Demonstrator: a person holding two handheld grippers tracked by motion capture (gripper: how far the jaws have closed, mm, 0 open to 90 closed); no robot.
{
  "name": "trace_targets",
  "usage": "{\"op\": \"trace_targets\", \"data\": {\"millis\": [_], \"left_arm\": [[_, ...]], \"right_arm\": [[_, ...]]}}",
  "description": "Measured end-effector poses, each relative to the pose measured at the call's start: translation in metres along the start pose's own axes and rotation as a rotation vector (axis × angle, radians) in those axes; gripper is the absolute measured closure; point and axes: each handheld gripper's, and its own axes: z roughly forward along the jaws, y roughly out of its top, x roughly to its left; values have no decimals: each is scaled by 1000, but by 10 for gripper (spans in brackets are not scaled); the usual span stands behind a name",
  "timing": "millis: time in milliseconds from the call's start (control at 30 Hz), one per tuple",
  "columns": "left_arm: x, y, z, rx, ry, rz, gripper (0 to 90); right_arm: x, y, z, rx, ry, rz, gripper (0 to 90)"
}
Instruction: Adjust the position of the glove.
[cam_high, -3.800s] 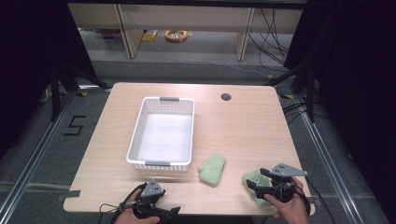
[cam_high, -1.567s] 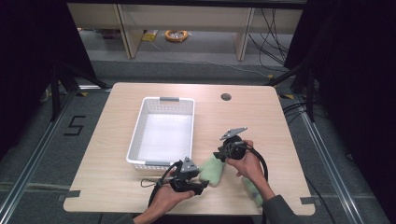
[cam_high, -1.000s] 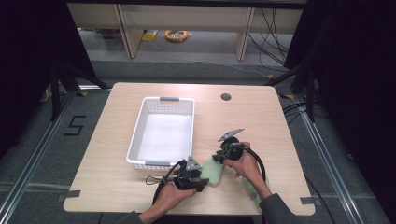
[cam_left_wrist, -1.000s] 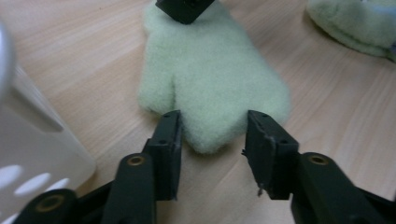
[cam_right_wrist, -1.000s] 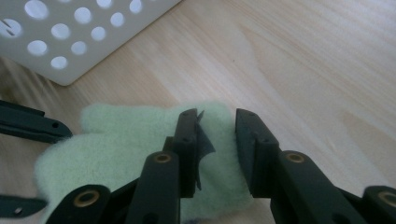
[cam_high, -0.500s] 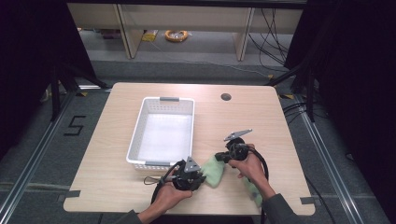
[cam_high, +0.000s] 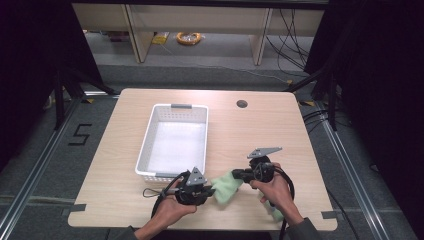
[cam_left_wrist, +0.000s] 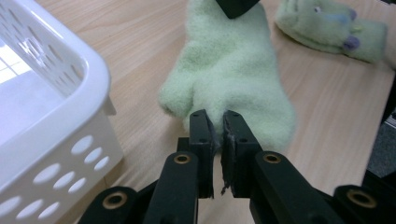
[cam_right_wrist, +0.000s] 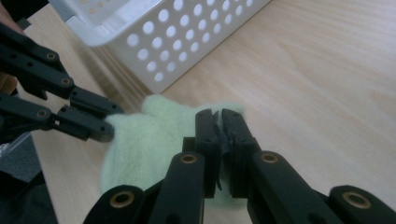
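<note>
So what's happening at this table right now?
A person holds a gripper in each hand. The left gripper and the right gripper are each shut on an opposite end of a fuzzy green sock, near a white basket. A second green sock lies on the table.

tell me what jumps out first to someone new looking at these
A fuzzy light green sock near the table's front edge, pinched from both ends by the left gripper and right gripper. Behind it stands a white perforated basket, and a second green sock lies by the person's right hand.
</note>
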Motion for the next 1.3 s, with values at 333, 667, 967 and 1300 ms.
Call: {"op": "trace_targets", "data": {"millis": [333, 667, 967, 1300], "left_arm": [[-2, -4, -8, 13, -41, 35, 833], [-8, 0, 5, 20, -52, 30, 833], [-5, -3, 12, 56, -39, 41, 832], [-3, -9, 15, 75, -48, 32, 818]], "right_arm": [[13, -26, -13, -38, 25, -14, 864], [22, -58, -20, -33, 9, 42, 862], [18, -67, -15, 8, -27, 53, 856], [17, -70, -9, 53, -59, 25, 818]]}}
